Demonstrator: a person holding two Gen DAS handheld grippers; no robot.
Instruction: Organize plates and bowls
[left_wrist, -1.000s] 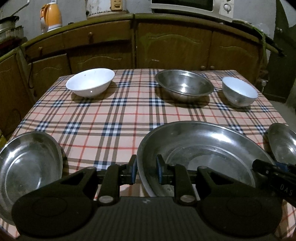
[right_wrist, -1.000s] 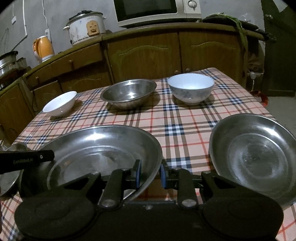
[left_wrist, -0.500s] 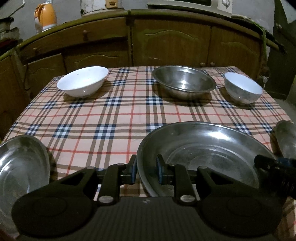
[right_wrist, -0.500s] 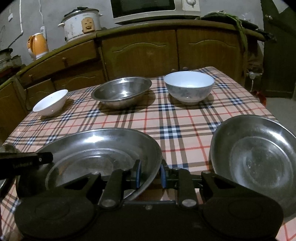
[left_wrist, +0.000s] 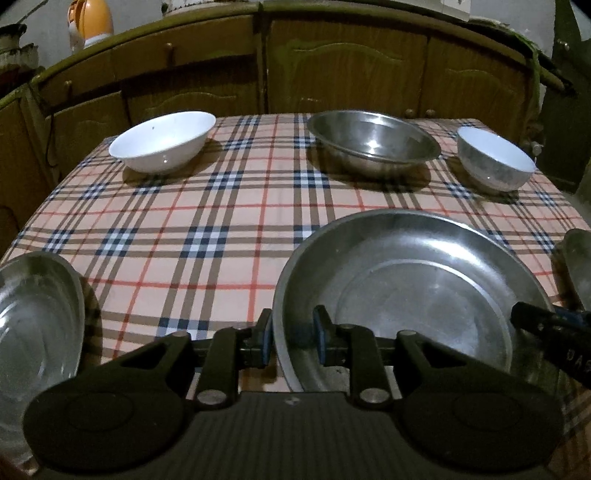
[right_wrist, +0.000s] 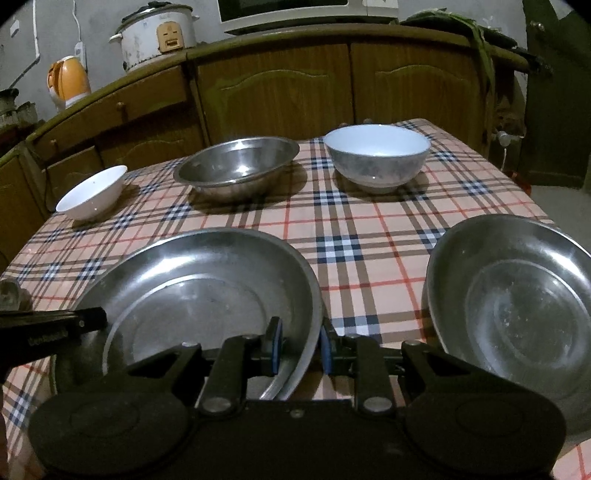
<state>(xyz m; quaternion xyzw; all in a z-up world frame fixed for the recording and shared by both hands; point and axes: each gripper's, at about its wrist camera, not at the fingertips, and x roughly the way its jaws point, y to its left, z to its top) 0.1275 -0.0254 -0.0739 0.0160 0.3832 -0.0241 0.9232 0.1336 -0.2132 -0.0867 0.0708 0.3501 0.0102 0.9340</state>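
Note:
A large steel plate (left_wrist: 424, 288) (right_wrist: 192, 291) is held at the near side of the checked table (left_wrist: 221, 206). My left gripper (left_wrist: 292, 338) is shut on its left rim. My right gripper (right_wrist: 300, 345) is shut on its right rim. A smaller steel plate (left_wrist: 33, 317) lies at the near left and another steel plate (right_wrist: 517, 310) at the near right. At the far side stand a white shallow bowl (left_wrist: 162, 142) (right_wrist: 92, 192), a steel bowl (left_wrist: 373, 142) (right_wrist: 236, 168) and a white deep bowl (left_wrist: 495, 158) (right_wrist: 376, 155).
Wooden cabinets (left_wrist: 332, 66) run behind the table. On the counter are an orange kettle (right_wrist: 68, 83), a rice cooker (right_wrist: 159, 33) and a microwave (right_wrist: 306, 11). The table edge (right_wrist: 517, 177) drops off at the right.
Both grippers have moved forward over the table with the large plate, still gripped on its rims. The far bowls look closer and the side plates have slid toward the frame edges.

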